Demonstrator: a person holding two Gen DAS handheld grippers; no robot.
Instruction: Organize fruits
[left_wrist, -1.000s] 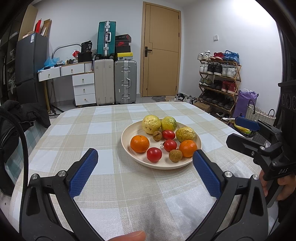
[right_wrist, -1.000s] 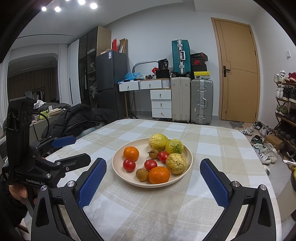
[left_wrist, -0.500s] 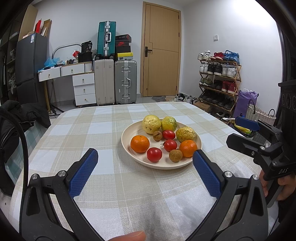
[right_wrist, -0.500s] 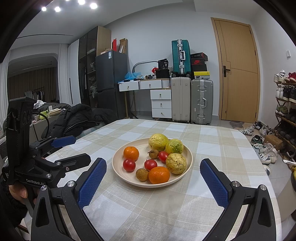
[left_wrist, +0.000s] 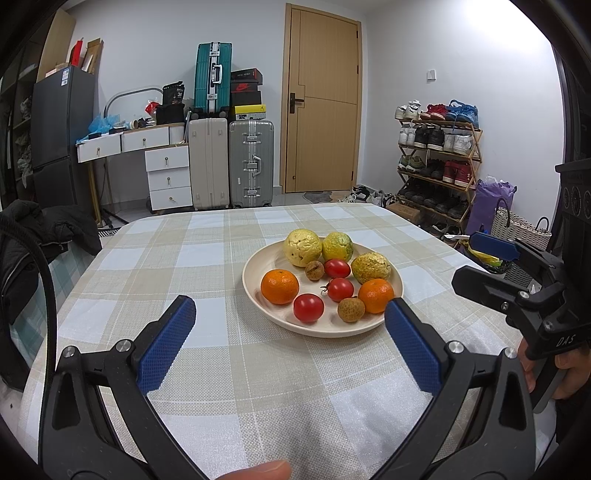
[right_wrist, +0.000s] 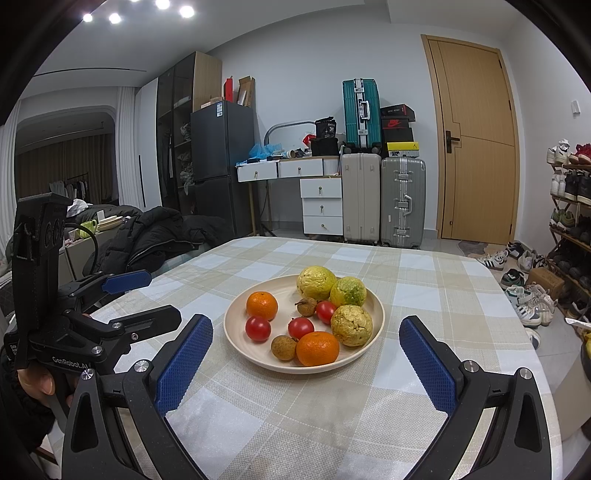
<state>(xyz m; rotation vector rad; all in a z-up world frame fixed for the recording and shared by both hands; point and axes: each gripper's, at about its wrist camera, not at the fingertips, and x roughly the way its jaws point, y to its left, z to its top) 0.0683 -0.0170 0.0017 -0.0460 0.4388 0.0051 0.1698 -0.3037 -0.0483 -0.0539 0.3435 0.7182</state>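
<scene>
The left tongs (left_wrist: 290, 339) stand wide apart and empty at the bottom of the left wrist view, blue pads hovering over the checked cloth of the desk (left_wrist: 147, 266). The right tongs (right_wrist: 306, 354) are likewise spread wide with nothing between them, low in the right wrist view. Just past both sits a cream plate (right_wrist: 236, 339), near the middle of each frame, carrying all the fruit. On it lie two bright oranges (right_wrist: 317, 348), one at the near rim and one on the left side; three glossy red tomatoes (right_wrist: 258, 328) in the centre; two small brown, rough-skinned longans (right_wrist: 283, 347); and three knobbly yellow-green citrus fruits (right_wrist: 351, 325) clustered touching along the far and right side. At the right edge of the left wrist view, a hand (left_wrist: 569, 373) grips the other tool's handle.
</scene>
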